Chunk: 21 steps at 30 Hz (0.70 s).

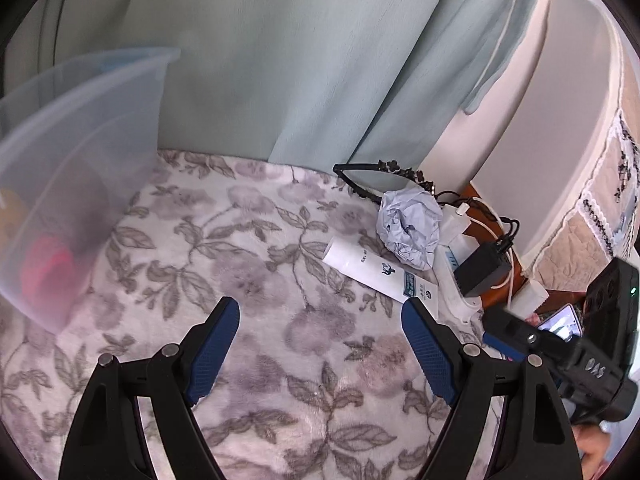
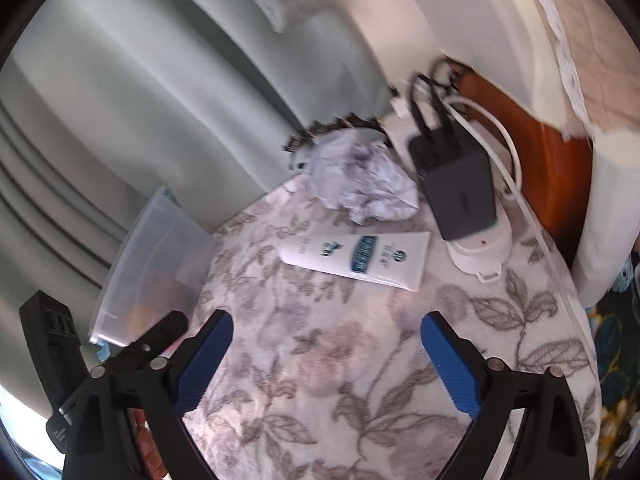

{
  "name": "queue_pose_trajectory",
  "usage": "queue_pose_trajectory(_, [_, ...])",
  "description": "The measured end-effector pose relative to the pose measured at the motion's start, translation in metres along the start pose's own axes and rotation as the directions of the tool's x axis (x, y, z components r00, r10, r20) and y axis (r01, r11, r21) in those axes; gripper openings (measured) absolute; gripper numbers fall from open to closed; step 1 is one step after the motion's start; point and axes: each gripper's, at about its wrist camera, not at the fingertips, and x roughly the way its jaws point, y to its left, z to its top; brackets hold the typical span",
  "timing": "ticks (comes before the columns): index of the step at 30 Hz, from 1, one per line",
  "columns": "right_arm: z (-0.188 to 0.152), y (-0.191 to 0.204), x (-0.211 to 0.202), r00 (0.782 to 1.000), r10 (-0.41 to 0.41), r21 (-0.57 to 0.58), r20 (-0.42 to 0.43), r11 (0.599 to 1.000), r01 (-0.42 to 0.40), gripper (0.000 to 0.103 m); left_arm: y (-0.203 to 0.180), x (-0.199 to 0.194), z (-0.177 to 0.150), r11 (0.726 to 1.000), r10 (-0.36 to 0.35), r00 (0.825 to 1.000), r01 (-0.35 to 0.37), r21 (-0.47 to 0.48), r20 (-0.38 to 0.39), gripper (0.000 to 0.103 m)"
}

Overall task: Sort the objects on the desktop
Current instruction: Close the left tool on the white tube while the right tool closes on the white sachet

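Observation:
A white tube point(image 1: 374, 268) point(image 2: 358, 258) lies flat on the floral cloth point(image 1: 256, 280) point(image 2: 320, 360). Behind it sits a crumpled paper ball point(image 1: 408, 226) point(image 2: 360, 178), and behind that a black beaded headband point(image 1: 384, 174) point(image 2: 320, 130). My left gripper point(image 1: 320, 314) hovers open over bare cloth, the tube just beyond its right fingertip. My right gripper point(image 2: 326, 328) is open too, empty, with the tube a short way ahead of it. A clear plastic bin point(image 1: 76, 168) point(image 2: 148, 256) stands at the left, with red and yellow things dimly visible inside.
A black charger point(image 1: 482, 268) point(image 2: 456, 190) sits in a white power strip point(image 2: 480, 252) with white and black cables at the cloth's right edge. Pale green curtains point(image 1: 280, 60) hang behind. The right gripper's body point(image 1: 580, 352) and a phone screen point(image 1: 560, 326) show at the right.

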Motion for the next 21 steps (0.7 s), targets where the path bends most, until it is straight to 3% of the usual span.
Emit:
queue_pose_trajectory(6, [0.000, -0.025, 0.018, 1.000, -0.011, 0.085, -0.013, 0.996, 0.012, 0.083, 0.007, 0.023, 0.008, 0.999, -0.046, 0.999, 0.046, -0.023, -0.023, 0.084])
queue_pose_trajectory(12, [0.004, -0.035, 0.032, 1.000, -0.009, 0.129, -0.015, 0.992, 0.011, 0.077, 0.016, 0.055, 0.027, 0.988, -0.145, 0.989, 0.143, -0.055, -0.040, 0.084])
queue_pose_trajectory(21, [0.004, -0.046, 0.046, 1.000, -0.010, 0.188, -0.010, 0.982, 0.012, 0.063, 0.005, 0.105, 0.048, 0.982, -0.188, 0.977, 0.187, -0.014, -0.105, 0.083])
